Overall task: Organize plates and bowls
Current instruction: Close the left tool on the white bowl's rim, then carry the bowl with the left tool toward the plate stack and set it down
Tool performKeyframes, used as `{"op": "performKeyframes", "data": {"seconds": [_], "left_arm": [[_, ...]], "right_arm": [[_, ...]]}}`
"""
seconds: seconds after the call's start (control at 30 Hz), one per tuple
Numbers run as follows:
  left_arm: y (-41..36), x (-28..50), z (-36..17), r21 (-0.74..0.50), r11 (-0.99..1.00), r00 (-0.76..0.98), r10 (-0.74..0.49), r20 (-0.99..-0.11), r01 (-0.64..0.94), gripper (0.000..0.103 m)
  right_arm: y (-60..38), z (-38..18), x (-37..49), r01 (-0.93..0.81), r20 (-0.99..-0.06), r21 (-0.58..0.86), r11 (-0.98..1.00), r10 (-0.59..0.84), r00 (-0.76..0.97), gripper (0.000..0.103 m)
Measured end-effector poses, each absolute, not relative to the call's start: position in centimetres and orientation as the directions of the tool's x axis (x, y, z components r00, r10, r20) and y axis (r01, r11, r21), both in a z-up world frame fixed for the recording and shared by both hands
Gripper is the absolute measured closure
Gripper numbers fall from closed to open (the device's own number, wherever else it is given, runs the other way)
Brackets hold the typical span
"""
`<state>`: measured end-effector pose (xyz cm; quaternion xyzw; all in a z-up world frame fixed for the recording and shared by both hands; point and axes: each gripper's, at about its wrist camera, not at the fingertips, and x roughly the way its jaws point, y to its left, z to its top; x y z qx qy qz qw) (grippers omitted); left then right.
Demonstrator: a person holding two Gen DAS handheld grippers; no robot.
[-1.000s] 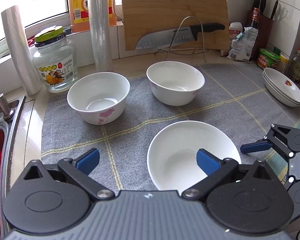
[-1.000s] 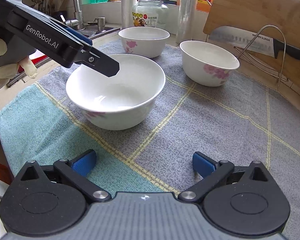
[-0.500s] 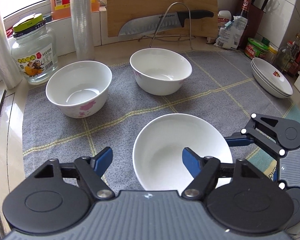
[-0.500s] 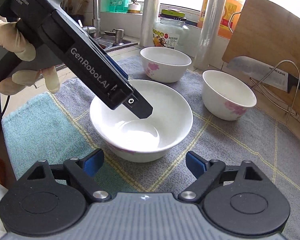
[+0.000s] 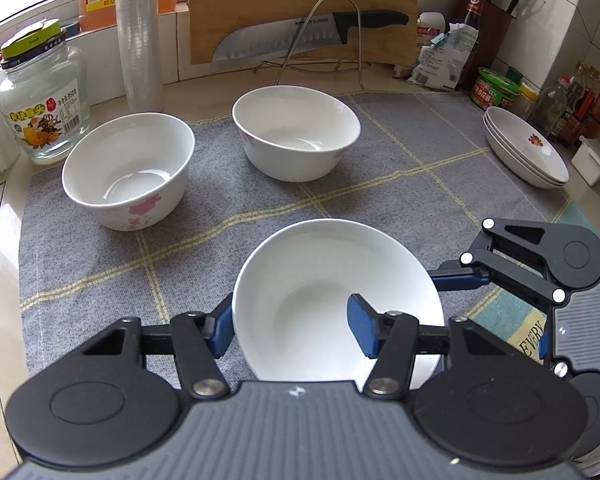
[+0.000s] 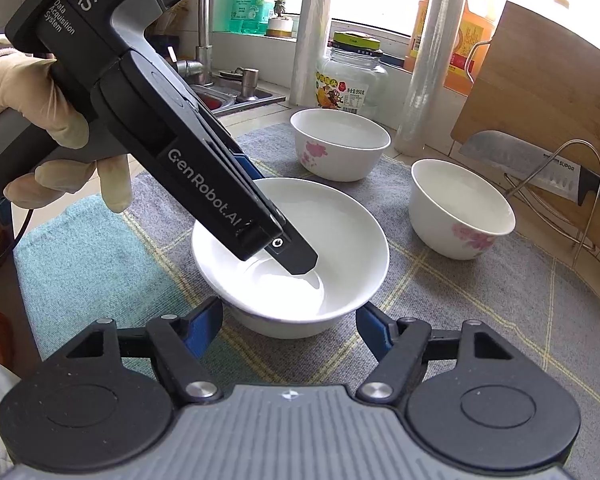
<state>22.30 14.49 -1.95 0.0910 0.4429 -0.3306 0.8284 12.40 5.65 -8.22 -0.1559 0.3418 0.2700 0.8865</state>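
White porcelain sits between both sets of fingers: the nearest bowl (image 5: 336, 300) rests on the grey checked cloth (image 5: 400, 184) at the near edge of the counter, and both tools are at it. The left gripper (image 5: 290, 330) straddles the bowl's left wall, one blue pad (image 5: 222, 328) against the outside and the other (image 5: 362, 330) inside the cavity over the white floor; its jaws have just been closing and stand narrow, clamped across that wall. From the right wrist view the same tool reaches down into the bowl (image 6: 292, 248), held by a gloved hand (image 6: 48, 120). The right gripper (image 6: 290, 330) has also just been closing; its blue pads sit low on either side of the bowl's base, right at the porcelain, and contact looks made, though the curve of the bowl hides the exact touch. Two more bowls with pink flowers stand farther back on the cloth, one to the left (image 5: 128, 170) and one nearer the middle (image 5: 296, 132), well apart from either tool. A stack of shallow plates (image 5: 526, 148) lies at the cloth's far right edge.
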Motion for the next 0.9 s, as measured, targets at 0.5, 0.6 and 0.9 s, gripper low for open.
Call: {"op": "performKeyframes", "data": {"seconds": [0.5,0.6,0.9], "left_arm": [[12.1,21.6,-0.8,-0.149,0.742,0.372,-0.486,-0.791,0.653,0.046],[10.8,21.6,-0.7,-0.147,0.729,0.367,-0.495,-0.787,0.668,0.046],[5.9,21.5,-0.2,-0.149,0.673,0.332,-0.530,-0.780,0.725,0.046]], "right_arm": [[3.5,-6.8,11.5,-0.563,-0.697,-0.098,0.821,0.347,0.628,0.026],[2.2,-6.5,11.3,-0.546,-0.696,-0.104,0.831,0.331,0.637,0.026],[-1.8,-6.2,10.6,-0.480,-0.705,-0.123,0.868,0.264,0.658,0.026]]}}
